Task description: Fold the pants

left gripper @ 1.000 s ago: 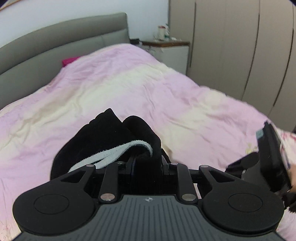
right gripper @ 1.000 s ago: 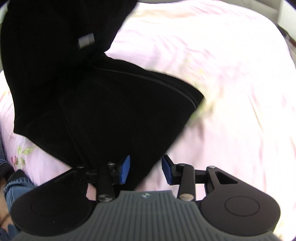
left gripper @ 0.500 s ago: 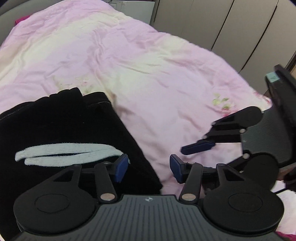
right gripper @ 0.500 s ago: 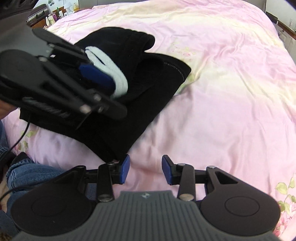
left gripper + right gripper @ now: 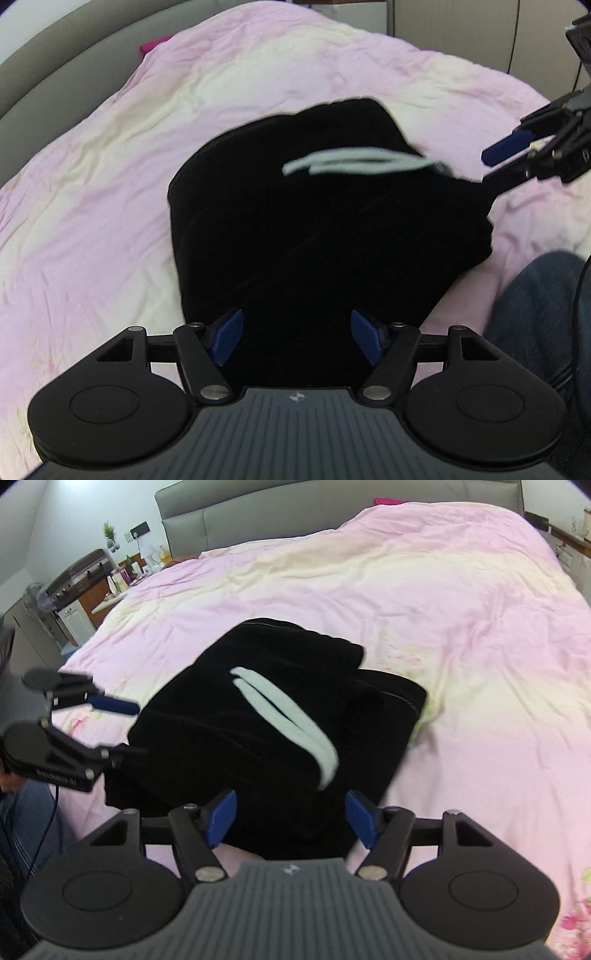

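The black pants (image 5: 314, 236) lie folded into a compact bundle on the pink bedspread (image 5: 92, 206), with a white drawstring (image 5: 354, 162) on top. They also show in the right wrist view (image 5: 266, 723), drawstring (image 5: 288, 716) across them. My left gripper (image 5: 297, 341) is open and empty just above the bundle's near edge. My right gripper (image 5: 291, 821) is open and empty at the bundle's other near edge. Each gripper shows in the other's view: the right one (image 5: 517, 155) and the left one (image 5: 110, 727), both beside the bundle.
The bed has a grey headboard (image 5: 295, 513). A nightstand with small items (image 5: 110, 579) stands left of the bed. Wardrobe doors (image 5: 480, 33) are at the far right. The person's jeans-clad leg (image 5: 543, 317) is at the bed's edge.
The left gripper let go of the pants and opened wide. The pants dropped onto the bed as a folded bundle. Both grippers drew back to its near edges.
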